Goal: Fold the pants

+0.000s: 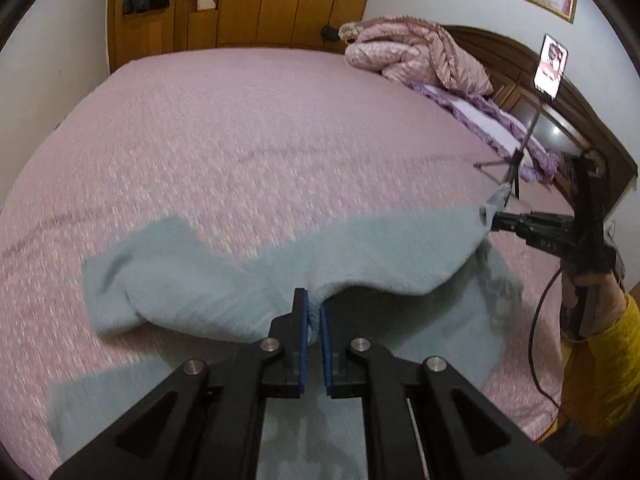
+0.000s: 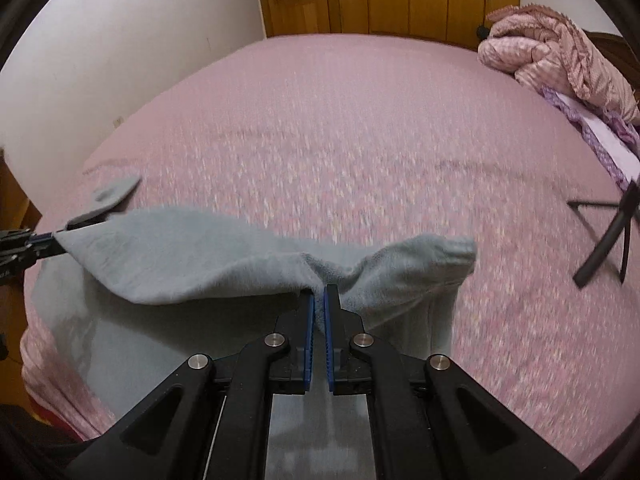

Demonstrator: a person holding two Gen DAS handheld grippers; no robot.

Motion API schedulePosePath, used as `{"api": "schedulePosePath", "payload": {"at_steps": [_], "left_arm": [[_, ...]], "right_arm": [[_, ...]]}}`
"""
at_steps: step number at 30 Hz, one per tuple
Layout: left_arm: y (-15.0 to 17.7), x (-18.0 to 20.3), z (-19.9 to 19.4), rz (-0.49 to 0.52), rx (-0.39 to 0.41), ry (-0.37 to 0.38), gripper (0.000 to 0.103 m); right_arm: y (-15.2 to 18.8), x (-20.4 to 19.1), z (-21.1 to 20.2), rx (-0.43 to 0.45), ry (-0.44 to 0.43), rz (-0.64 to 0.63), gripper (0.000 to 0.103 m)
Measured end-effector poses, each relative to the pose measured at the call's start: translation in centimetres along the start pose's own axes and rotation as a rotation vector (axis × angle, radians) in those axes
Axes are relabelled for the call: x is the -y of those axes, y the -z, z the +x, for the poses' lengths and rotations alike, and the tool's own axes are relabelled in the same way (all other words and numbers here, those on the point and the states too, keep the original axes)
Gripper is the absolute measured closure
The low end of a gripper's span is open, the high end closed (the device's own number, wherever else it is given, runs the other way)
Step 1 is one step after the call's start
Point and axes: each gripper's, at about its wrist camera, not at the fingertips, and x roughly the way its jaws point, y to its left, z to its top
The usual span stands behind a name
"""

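Note:
Light grey-blue fleece pants (image 1: 360, 256) hang lifted over the pink bed, stretched between both grippers. In the left wrist view my left gripper (image 1: 313, 300) is shut on the raised cloth edge, and a loose end droops to the left. My right gripper (image 1: 493, 220) pinches the pants at the far right, held by a hand in a yellow sleeve (image 1: 600, 364). The right wrist view has my right gripper (image 2: 320, 294) shut on the pants (image 2: 180, 264), with the waistband end hanging to its right. My left gripper (image 2: 54, 240) grips the left corner. The lower layer lies on the bed beneath.
The pink bedspread (image 1: 240, 140) stretches far ahead. A bundled pink quilt (image 1: 416, 52) and a purple pillow (image 1: 480, 116) lie by the headboard. A phone on a tripod (image 1: 550, 68) stands on the bed at the right. A wooden wardrobe (image 1: 260, 0) lines the back wall.

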Motion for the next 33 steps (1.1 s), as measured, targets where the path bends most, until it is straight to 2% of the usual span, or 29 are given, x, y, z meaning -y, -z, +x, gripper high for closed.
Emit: {"api": "schedulePosePath", "payload": {"at_steps": [5, 9, 12, 16, 18, 20, 22, 23, 24, 27, 31, 33], "left_arm": [[3.4, 0.1, 2.4, -0.057, -0.088, 0.007, 0.097], [4.9, -0.5, 4.1, -0.095, -0.137, -0.001, 0.097], [5.4, -0.8, 4.4, -0.123, -0.148, -0.002, 0.097], [6.0, -1.0, 4.1, -0.161, -0.147, -0.001, 0.09], [6.2, -1.1, 3.7, -0.172, -0.148, 0.0, 0.087], [6.3, -1.0, 3.1, -0.179, -0.147, 0.002, 0.081], [6.5, -0.9, 2.4, -0.186, -0.142, 0.001, 0.074], [6.6, -0.9, 2.0, -0.192, -0.137, -0.01, 0.065], [6.7, -1.0, 1.8, -0.195, -0.132, -0.021, 0.062], [6.8, -1.8, 0.7, -0.237, -0.103, -0.068, 0.061], [6.8, -3.8, 0.0, -0.349, -0.073, -0.079, 0.061], [6.6, -4.4, -0.1, -0.389, -0.071, -0.082, 0.058]], "right_arm": [[3.0, 0.4, 2.1, -0.089, 0.042, 0.031, 0.096], [4.8, 1.1, 3.4, -0.145, 0.076, 0.069, 0.089], [5.4, 1.6, 3.1, -0.113, 0.063, 0.109, 0.086], [5.9, 1.8, 2.6, -0.106, 0.046, 0.173, 0.08], [6.1, 1.9, 1.9, -0.104, 0.046, 0.192, 0.074], [6.4, 2.1, 1.2, -0.107, 0.042, 0.214, 0.069], [6.8, 2.2, 0.5, -0.108, 0.041, 0.235, 0.068], [7.1, 2.5, 0.2, -0.116, 0.041, 0.256, 0.068], [7.2, 2.8, 0.0, -0.128, 0.04, 0.276, 0.065], [7.9, 4.4, -0.5, -0.16, 0.02, 0.391, 0.062], [7.9, 6.4, -1.5, -0.152, -0.041, 0.555, 0.061], [7.5, 7.5, -2.1, -0.123, -0.091, 0.663, 0.055]]}}
